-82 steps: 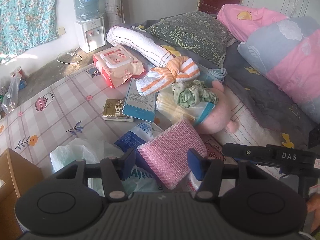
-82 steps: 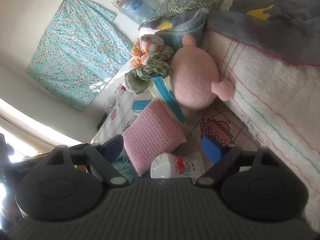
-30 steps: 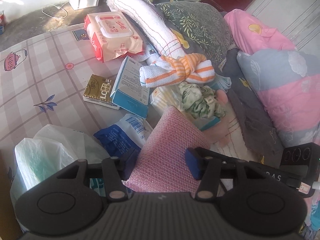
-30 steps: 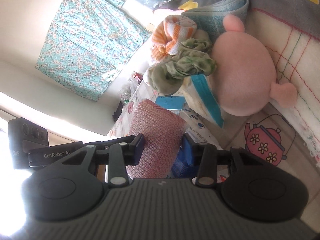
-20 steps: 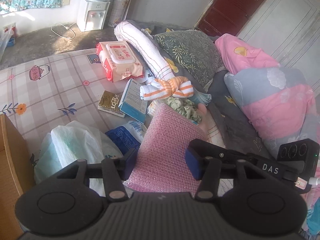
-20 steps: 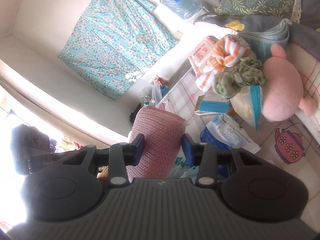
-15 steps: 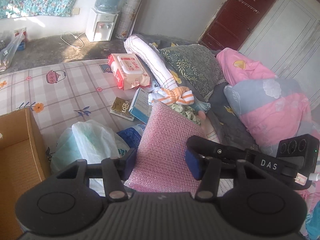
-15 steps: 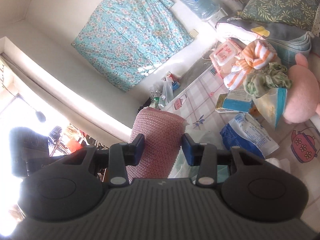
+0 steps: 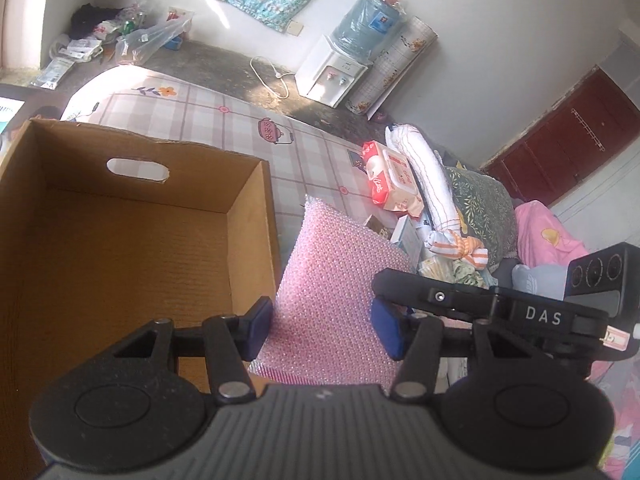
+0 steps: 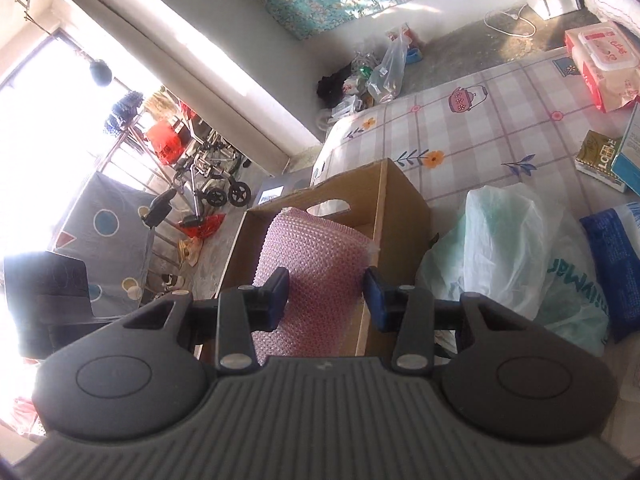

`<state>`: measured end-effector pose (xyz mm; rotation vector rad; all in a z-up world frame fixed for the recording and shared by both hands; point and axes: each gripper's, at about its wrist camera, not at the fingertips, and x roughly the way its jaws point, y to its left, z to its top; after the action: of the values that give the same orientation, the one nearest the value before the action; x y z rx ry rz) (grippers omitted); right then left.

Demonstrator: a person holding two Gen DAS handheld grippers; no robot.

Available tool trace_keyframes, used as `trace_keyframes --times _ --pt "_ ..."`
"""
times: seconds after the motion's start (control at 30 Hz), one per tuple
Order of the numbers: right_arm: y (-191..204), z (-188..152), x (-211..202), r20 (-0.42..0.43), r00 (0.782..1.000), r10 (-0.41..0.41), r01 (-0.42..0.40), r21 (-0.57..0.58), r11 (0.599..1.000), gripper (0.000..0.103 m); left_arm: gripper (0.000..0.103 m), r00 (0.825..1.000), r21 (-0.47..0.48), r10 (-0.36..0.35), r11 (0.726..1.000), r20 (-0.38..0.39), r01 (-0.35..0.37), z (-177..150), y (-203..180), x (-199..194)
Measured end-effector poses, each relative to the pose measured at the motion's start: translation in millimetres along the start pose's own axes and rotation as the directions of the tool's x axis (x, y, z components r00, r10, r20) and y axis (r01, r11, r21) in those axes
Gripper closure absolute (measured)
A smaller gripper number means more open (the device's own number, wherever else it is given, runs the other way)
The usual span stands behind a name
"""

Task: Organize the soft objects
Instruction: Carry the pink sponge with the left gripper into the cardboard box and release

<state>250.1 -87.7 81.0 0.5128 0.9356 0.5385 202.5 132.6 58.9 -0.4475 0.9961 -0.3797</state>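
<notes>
Pink knobbly sponge pad (image 9: 340, 280) is pinched by both the left gripper (image 9: 322, 330) and right gripper (image 10: 326, 294), beside the cardboard box (image 9: 120, 240); uneven release could snag it on the box's wall.

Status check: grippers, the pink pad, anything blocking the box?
Left gripper and right gripper both shut on pink pad. Pad held beside open cardboard box. Box looks empty; nothing in the way.

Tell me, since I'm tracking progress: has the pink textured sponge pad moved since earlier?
Yes. The pink textured sponge pad left the pile beside the striped towel and is now beside the open cardboard box.
</notes>
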Motion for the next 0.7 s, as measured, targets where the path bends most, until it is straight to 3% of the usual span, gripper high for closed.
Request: trace_keyframes --times 0.17,0.33,0.5,0.7 --pt "23.7 22.2 58.9 -0.106 0.994 -0.037 0.032 -0.045 0.998 0.063 0.048 0.999 -0.097 0.05 0.994 0.018 -0.048 9.4 44.1 5.6" --pt "29.7 44.9 107.0 -0.141 0.985 -0.097 0.084 -0.095 0.992 0.061 0.048 0.997 -0.172 0.074 0.982 0.007 -0.072 27.6 78.7 23.8" --pt "26.9 62.5 142.4 -0.076 0.968 -0.239 0.216 -0.236 0.948 0.06 0.05 0.993 -0.221 0.106 0.969 -0.046 -0.114 46.1 102.8 69.0" --pt "7.2 68.3 133.2 -0.029 0.982 -0.186 0.176 -0.206 0.963 0.06 0.05 0.976 -0.237 0.172 0.951 -0.132 -0.199 46.7 121.7 108.5"
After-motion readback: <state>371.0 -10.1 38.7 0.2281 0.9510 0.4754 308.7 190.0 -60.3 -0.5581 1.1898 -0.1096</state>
